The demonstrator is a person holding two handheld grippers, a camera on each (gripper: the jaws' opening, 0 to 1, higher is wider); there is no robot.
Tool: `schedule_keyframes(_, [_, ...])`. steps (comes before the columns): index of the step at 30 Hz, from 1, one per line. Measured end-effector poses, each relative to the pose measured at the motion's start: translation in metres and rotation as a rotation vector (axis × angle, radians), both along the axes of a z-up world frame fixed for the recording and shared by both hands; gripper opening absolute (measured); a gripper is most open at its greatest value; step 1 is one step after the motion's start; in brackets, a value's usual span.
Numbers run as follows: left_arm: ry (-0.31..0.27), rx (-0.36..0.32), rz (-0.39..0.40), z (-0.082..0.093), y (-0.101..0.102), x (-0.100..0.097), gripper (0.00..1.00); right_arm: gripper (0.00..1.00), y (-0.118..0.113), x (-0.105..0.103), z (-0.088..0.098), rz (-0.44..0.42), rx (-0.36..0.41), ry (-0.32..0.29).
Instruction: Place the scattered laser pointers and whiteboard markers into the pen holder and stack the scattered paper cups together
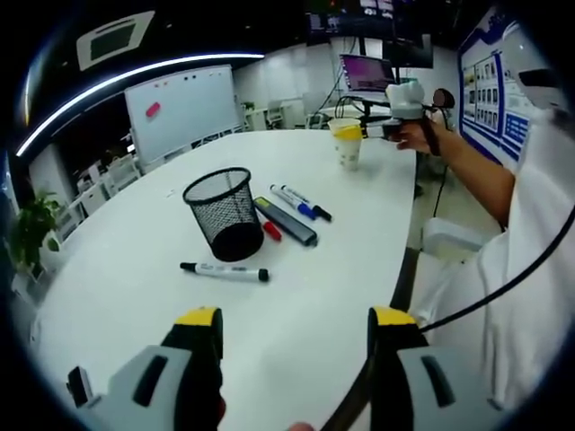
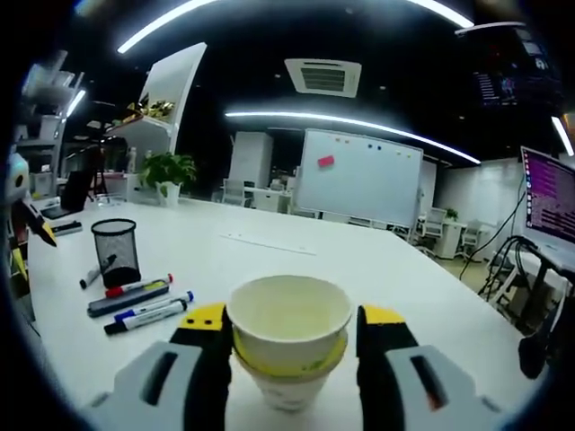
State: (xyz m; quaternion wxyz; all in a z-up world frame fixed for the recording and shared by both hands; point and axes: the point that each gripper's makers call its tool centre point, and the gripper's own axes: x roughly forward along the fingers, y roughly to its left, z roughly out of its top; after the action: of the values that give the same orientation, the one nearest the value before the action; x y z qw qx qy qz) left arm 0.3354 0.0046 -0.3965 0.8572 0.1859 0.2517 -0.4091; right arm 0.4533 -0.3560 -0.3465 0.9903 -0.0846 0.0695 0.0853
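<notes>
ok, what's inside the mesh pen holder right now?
Nothing visible inside the pen holder: its opening looks empty, though the dark mesh hides its bottom. Markers and a dark pointer lie beside it.

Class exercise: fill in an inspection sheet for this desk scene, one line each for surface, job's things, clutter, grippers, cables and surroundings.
Surface: white table, mostly bare.
Job's things: mesh pen holder upright, nothing visible inside; black marker beside it; red marker, grey laser pointer and two blue-capped markers lying behind it; paper cups nested.
Clutter: nothing seen.
Grippers: left gripper open over the table; right gripper around the cups, contact unclear.
Cables: black cable at the table edge.
Surroundings: whiteboard, potted plant, monitor.
</notes>
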Motion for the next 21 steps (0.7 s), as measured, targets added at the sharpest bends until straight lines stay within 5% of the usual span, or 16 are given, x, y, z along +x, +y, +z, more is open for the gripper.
schedule_keyframes(21, [-0.004, -0.007, -0.002, 0.0042, -0.0018, -0.0022, 0.66, 0.65, -0.0018, -0.0001, -0.0099, 0.004, 0.032, 0.042])
